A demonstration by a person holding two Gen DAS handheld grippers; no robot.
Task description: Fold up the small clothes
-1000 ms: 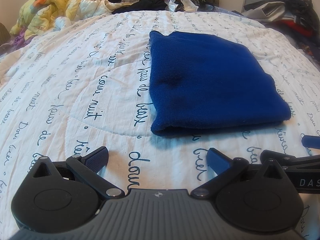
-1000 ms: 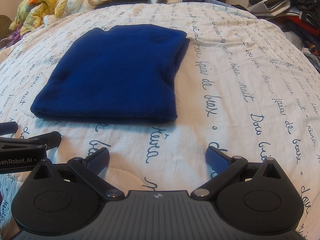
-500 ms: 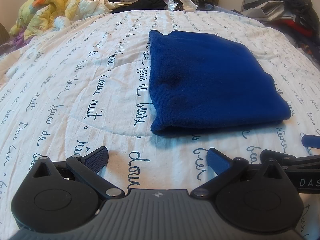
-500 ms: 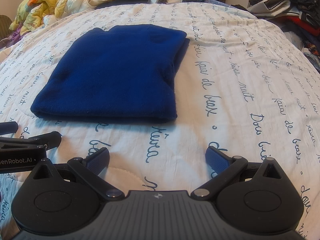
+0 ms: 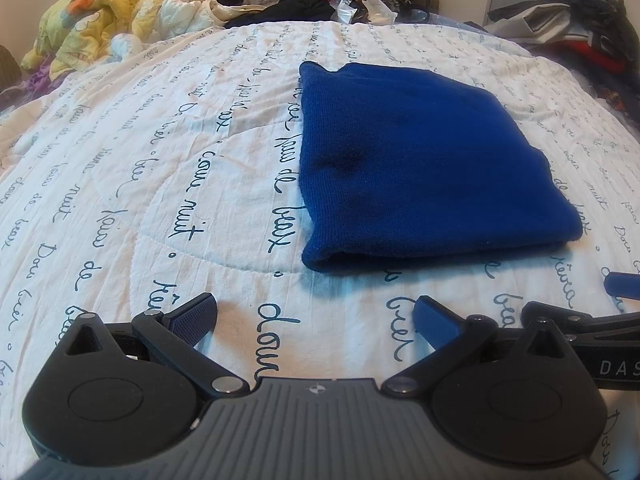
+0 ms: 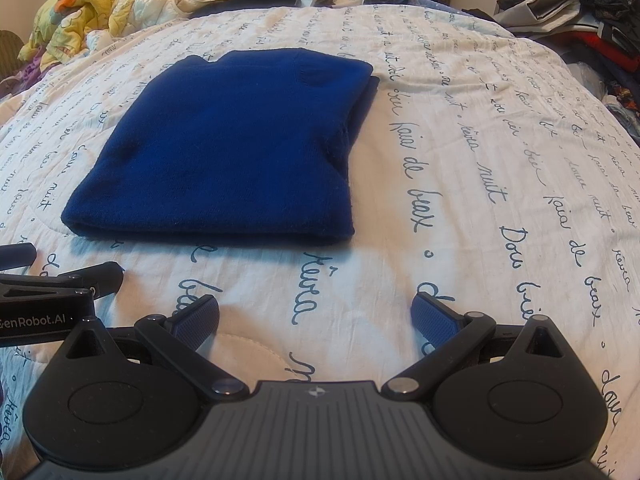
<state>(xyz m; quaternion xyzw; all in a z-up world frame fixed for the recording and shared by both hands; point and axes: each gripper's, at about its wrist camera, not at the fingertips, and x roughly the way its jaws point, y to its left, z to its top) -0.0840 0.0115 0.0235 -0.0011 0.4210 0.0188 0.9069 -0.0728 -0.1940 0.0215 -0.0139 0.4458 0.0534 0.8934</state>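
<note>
A dark blue knitted garment lies folded into a flat rectangle on the white quilt, its folded edge facing me. In the right wrist view the same garment sits ahead and left of centre. My left gripper is open, low over the quilt, just short of the garment's near left corner, holding nothing. My right gripper is open too, empty, in front of the garment's near right corner. Each view catches the other gripper at its edge: the right gripper, the left gripper.
The white quilt with dark script writing covers the bed. A yellow patterned blanket and dark clothes are heaped at the far edge. More piled clothes lie at the far right.
</note>
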